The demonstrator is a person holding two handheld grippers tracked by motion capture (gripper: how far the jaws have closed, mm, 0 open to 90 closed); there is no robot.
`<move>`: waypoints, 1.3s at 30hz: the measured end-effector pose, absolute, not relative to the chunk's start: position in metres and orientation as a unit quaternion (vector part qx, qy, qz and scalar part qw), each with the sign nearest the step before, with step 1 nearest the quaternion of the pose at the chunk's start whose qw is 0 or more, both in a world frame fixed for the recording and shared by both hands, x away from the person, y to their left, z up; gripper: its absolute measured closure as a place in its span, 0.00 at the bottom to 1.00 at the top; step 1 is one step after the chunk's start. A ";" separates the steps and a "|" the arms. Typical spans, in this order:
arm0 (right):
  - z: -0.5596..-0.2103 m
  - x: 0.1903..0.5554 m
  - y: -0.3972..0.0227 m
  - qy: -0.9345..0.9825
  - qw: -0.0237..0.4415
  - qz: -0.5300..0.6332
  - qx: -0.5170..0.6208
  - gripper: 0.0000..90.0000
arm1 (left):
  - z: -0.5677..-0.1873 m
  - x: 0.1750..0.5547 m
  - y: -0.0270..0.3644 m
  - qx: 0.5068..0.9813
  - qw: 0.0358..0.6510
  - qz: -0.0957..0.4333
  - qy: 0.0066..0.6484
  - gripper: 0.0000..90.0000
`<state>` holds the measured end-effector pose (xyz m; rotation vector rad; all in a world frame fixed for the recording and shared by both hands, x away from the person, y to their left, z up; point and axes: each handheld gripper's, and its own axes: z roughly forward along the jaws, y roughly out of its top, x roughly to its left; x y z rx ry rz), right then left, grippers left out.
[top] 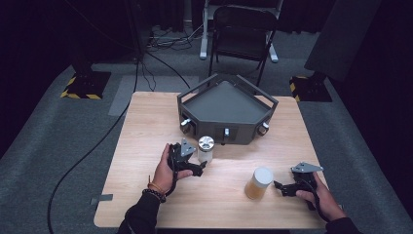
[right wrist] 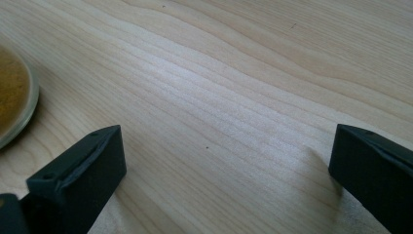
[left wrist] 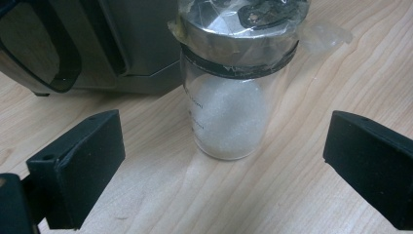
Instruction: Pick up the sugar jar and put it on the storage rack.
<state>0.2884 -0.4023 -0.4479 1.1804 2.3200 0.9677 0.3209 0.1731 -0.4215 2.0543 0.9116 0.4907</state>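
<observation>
Standing just ahead of the wide-open left hand-held gripper (left wrist: 221, 170), the glass jar (left wrist: 229, 97).

The amber jar (right wrist: 14, 95) is cut off at the right gripper view's left edge; the clear jar's lid (left wrist: 238, 24) is cropped at the top.

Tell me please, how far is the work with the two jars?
Nothing looks done yet: both jars stand on the table, and the grey tray behind them looks empty. In hand: the left gripper is open and lined up on the white jar, not touching it. The right gripper is open over bare wood beside the amber jar. Left, probably: grasping and moving both jars.
</observation>
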 end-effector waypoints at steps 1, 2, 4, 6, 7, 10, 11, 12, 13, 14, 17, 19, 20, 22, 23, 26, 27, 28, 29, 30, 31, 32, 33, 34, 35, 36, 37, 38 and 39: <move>-0.448 0.288 -0.402 0.822 0.181 0.343 0.418 0.00 | -0.421 0.321 0.173 0.816 0.408 0.194 0.362 0.01; -0.448 0.288 -0.402 0.822 0.181 0.343 0.418 0.00 | -0.422 0.322 0.172 0.816 0.408 0.194 0.361 0.01; -0.448 0.288 -0.402 0.822 0.181 0.343 0.418 0.00 | -0.422 0.323 0.171 0.816 0.409 0.193 0.360 0.01; -0.448 0.288 -0.402 0.822 0.181 0.343 0.418 0.00 | -0.422 0.325 0.170 0.816 0.408 0.192 0.361 0.01; -0.448 0.288 -0.402 0.822 0.181 0.343 0.418 0.00 | -0.423 0.326 0.169 0.816 0.409 0.192 0.361 0.01; -0.448 0.288 -0.402 0.821 0.181 0.343 0.418 0.00 | -0.425 0.328 0.167 0.816 0.410 0.190 0.360 0.01; -0.448 0.288 -0.402 0.821 0.182 0.342 0.418 0.00 | -0.426 0.329 0.167 0.817 0.410 0.188 0.359 0.01; -0.448 0.288 -0.402 0.821 0.181 0.342 0.418 0.00 | -0.426 0.330 0.166 0.817 0.410 0.188 0.359 0.01; -0.448 0.288 -0.402 0.821 0.181 0.342 0.418 0.00 | -0.427 0.331 0.165 0.818 0.410 0.188 0.358 0.01; -0.448 0.288 -0.402 0.821 0.181 0.342 0.418 0.00 | -0.428 0.332 0.164 0.818 0.410 0.189 0.357 0.01; -0.448 0.288 -0.402 0.821 0.181 0.343 0.418 0.00 | -0.431 0.335 0.160 0.817 0.407 0.189 0.361 0.01; -0.448 0.288 -0.402 0.821 0.181 0.343 0.418 0.00 | -0.434 0.338 0.158 0.820 0.404 0.187 0.361 0.01; -0.448 0.288 -0.402 0.822 0.181 0.343 0.418 0.00 | -0.435 0.339 0.156 0.821 0.402 0.187 0.360 0.01; -0.448 0.288 -0.402 0.821 0.181 0.343 0.418 0.00 | -0.437 0.341 0.155 0.820 0.404 0.187 0.360 0.01; -0.448 0.288 -0.402 0.821 0.181 0.343 0.418 0.00 | -0.438 0.341 0.155 0.818 0.406 0.185 0.363 0.01; -0.448 0.288 -0.402 0.821 0.181 0.343 0.418 0.00 | -0.441 0.344 0.154 0.814 0.413 0.182 0.365 0.01; -0.448 0.288 -0.402 0.821 0.181 0.343 0.418 0.00 | -0.442 0.345 0.154 0.813 0.415 0.181 0.365 0.01; -0.448 0.288 -0.402 0.821 0.180 0.343 0.418 0.00 | -0.442 0.346 0.153 0.813 0.416 0.180 0.365 0.01; -0.448 0.288 -0.402 0.821 0.181 0.343 0.418 0.00 | -0.443 0.347 0.152 0.812 0.418 0.178 0.366 0.01; -0.448 0.288 -0.402 0.821 0.181 0.343 0.418 0.00 | -0.443 0.348 0.152 0.813 0.418 0.175 0.366 0.01; -0.448 0.288 -0.402 0.821 0.180 0.343 0.418 0.00 | -0.444 0.349 0.150 0.812 0.420 0.175 0.366 0.01; -0.448 0.288 -0.402 0.822 0.180 0.343 0.418 0.00 | -0.444 0.349 0.148 0.813 0.418 0.176 0.366 0.01; -0.448 0.288 -0.402 0.822 0.180 0.343 0.418 0.00 | -0.445 0.350 0.147 0.813 0.418 0.177 0.365 0.01; -0.448 0.288 -0.402 0.822 0.180 0.343 0.418 0.00 | -0.446 0.350 0.145 0.811 0.420 0.177 0.366 0.01; -0.448 0.288 -0.402 0.822 0.180 0.343 0.417 0.00 | -0.447 0.351 0.144 0.810 0.421 0.178 0.367 0.02; -0.448 0.288 -0.402 0.822 0.180 0.343 0.417 0.00 | -0.447 0.351 0.143 0.808 0.423 0.177 0.369 0.02; -0.448 0.288 -0.403 0.822 0.180 0.343 0.417 0.00 | -0.447 0.351 0.143 0.808 0.423 0.177 0.369 0.02; -0.448 0.288 -0.403 0.822 0.180 0.343 0.417 0.00 | -0.448 0.351 0.143 0.806 0.425 0.177 0.371 0.02; -0.448 0.288 -0.403 0.822 0.180 0.343 0.417 0.00 | -0.449 0.352 0.143 0.803 0.430 0.174 0.375 0.03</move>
